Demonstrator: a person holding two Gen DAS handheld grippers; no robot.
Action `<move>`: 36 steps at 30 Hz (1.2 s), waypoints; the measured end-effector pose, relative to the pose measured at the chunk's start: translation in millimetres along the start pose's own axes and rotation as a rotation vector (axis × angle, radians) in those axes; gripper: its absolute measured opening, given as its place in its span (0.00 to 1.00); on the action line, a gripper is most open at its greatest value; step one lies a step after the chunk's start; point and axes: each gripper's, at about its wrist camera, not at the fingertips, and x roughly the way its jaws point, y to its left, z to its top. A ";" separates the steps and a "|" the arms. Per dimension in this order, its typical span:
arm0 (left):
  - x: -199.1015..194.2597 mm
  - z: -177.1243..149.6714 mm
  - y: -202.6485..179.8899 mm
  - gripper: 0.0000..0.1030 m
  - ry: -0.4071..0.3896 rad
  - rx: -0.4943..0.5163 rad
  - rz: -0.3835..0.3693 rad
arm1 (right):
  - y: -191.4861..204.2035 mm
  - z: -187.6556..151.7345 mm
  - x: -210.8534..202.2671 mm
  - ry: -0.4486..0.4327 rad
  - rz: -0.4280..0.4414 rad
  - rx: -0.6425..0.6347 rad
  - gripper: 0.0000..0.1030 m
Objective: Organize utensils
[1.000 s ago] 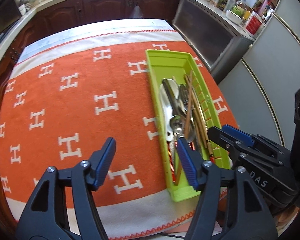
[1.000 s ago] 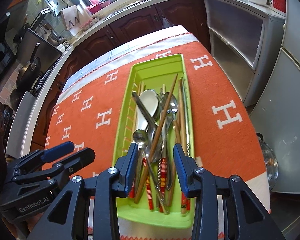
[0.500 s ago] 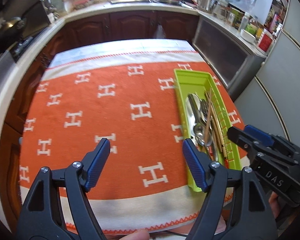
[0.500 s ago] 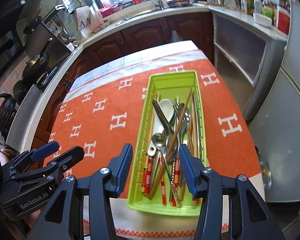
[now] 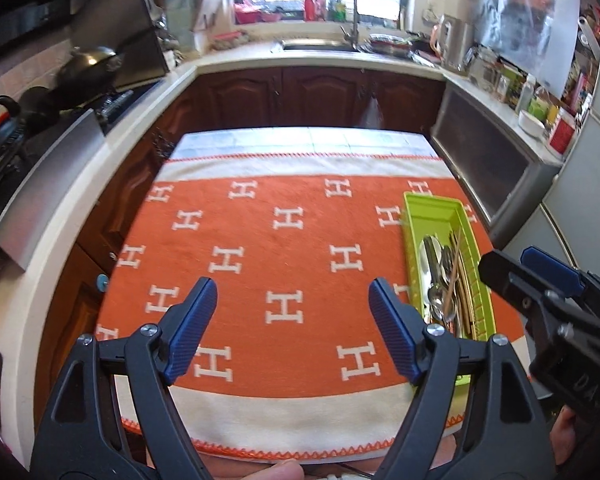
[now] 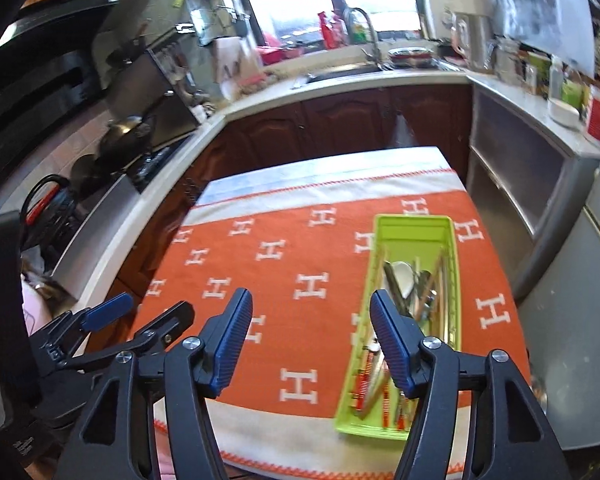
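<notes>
— Kitchen counters and dark wooden cabinets (image 5: pixel 320 96) ring a table under an orange cloth (image 5: pixel 284 256) patterned with white H shapes. Where do the grippers stand?

— Left gripper (image 5: pixel 293 330): jaws spread wide, just been opening, nothing between the blue pads, only cloth below. Right gripper (image 6: pixel 311 338): also apart, also just been opening, and empty; in its own view its right-hand finger overlaps the tray, though neither pad presses on anything.

— And the utensils?

— All in the green tray (image 6: pixel 416 226), which lies lengthwise on the cloth toward its right side, near end close to the cloth's white border. Spoons, chopsticks and pieces with red-striped handles (image 6: pixel 384 394) are heaped together as a pile of utensils (image 5: pixel 444 276) in the near half; the far end is bare.

— Beyond that?

— A sink with a tall faucet (image 5: pixel 350 8) under the bright window, and a dark wok (image 6: pixel 126 136) on the stove at the left.
</notes>
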 end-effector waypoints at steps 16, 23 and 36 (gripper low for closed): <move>-14.5 7.2 39.5 0.77 -0.048 -0.060 0.077 | 49.8 4.8 -7.6 -0.007 0.016 -0.018 0.79; 1.1 8.1 52.6 0.77 -0.021 -0.076 0.089 | 61.2 7.7 12.5 0.023 0.021 -0.028 0.79; 10.6 8.6 61.7 0.77 -0.004 -0.090 0.090 | 68.3 10.4 34.1 0.051 0.022 -0.037 0.79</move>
